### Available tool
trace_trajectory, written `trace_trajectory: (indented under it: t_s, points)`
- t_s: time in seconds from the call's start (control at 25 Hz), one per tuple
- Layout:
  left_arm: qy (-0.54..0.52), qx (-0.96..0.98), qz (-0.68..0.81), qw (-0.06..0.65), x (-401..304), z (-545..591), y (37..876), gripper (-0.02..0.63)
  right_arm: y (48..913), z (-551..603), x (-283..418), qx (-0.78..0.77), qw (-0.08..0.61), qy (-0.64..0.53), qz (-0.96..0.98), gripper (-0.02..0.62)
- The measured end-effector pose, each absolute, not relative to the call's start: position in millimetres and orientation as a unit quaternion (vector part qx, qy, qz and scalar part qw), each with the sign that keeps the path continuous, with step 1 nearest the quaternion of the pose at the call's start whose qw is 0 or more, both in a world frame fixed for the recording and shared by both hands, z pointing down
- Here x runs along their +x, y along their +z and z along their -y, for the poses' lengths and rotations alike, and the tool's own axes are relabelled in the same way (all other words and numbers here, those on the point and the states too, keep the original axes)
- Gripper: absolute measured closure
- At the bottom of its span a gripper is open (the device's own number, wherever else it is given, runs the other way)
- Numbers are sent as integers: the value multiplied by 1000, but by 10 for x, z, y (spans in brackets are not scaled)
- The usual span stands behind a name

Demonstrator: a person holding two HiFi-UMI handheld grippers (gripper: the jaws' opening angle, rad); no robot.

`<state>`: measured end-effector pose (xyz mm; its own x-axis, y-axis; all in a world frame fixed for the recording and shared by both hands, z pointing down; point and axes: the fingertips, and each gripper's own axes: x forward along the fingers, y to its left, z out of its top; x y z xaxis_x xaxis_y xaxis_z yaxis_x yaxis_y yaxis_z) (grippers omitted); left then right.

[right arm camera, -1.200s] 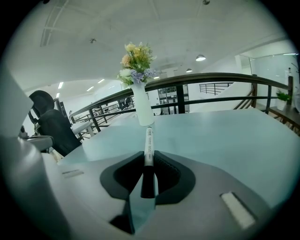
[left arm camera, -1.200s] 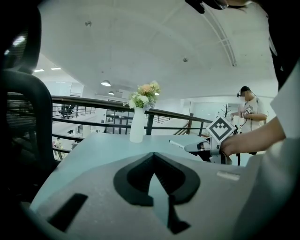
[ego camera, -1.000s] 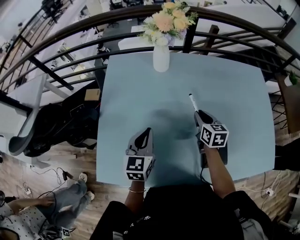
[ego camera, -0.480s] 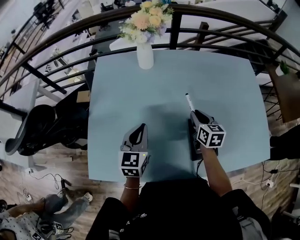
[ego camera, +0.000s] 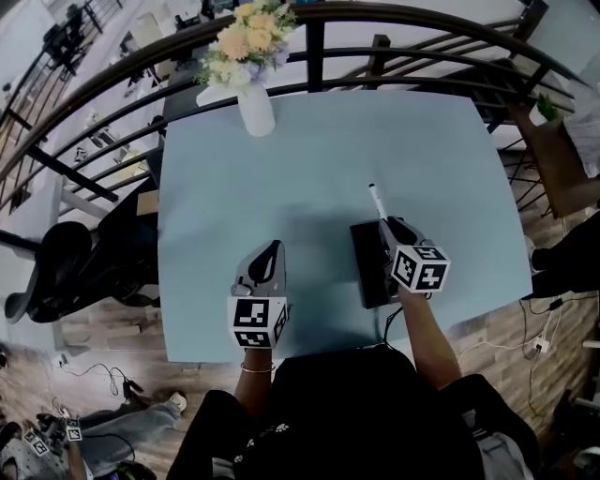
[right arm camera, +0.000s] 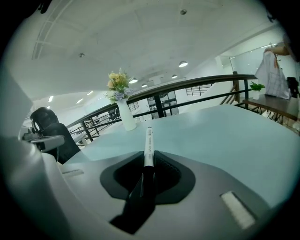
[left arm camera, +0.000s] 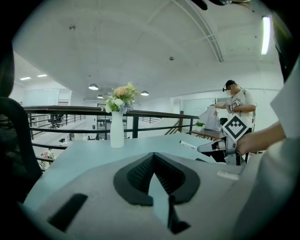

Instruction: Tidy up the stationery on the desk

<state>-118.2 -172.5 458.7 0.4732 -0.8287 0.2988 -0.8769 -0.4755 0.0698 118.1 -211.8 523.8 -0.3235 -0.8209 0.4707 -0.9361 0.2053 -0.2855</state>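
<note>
My right gripper [ego camera: 394,228] is shut on a white marker pen [ego camera: 376,200] with a black cap end, which sticks out forward past the jaws [right arm camera: 148,140]. It hangs over a black rectangular case [ego camera: 372,264] that lies on the light blue desk [ego camera: 309,159] near its front right. My left gripper [ego camera: 268,263] sits over the front left of the desk, jaws shut with nothing between them [left arm camera: 154,180]. In the left gripper view the right gripper [left arm camera: 220,146] and its marker [left arm camera: 188,145] show at the right.
A white vase of flowers [ego camera: 251,98] stands at the desk's far left edge. A dark railing [ego camera: 394,28] runs behind the desk. A black office chair [ego camera: 66,272] is on the floor to the left. A person [left arm camera: 236,110] stands in the background.
Both grippers have shifted across the desk with the view swinging; the black case under the right gripper has come into sight. The marker stays in the right gripper.
</note>
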Motion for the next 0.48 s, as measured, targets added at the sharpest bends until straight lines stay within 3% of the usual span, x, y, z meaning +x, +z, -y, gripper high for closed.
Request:
trace_trajectory:
  t_s: [0.48]
  points:
    - [127,863,479,97,-803,1654,4583,614,5318,1824,1736,602,102,277,742,515]
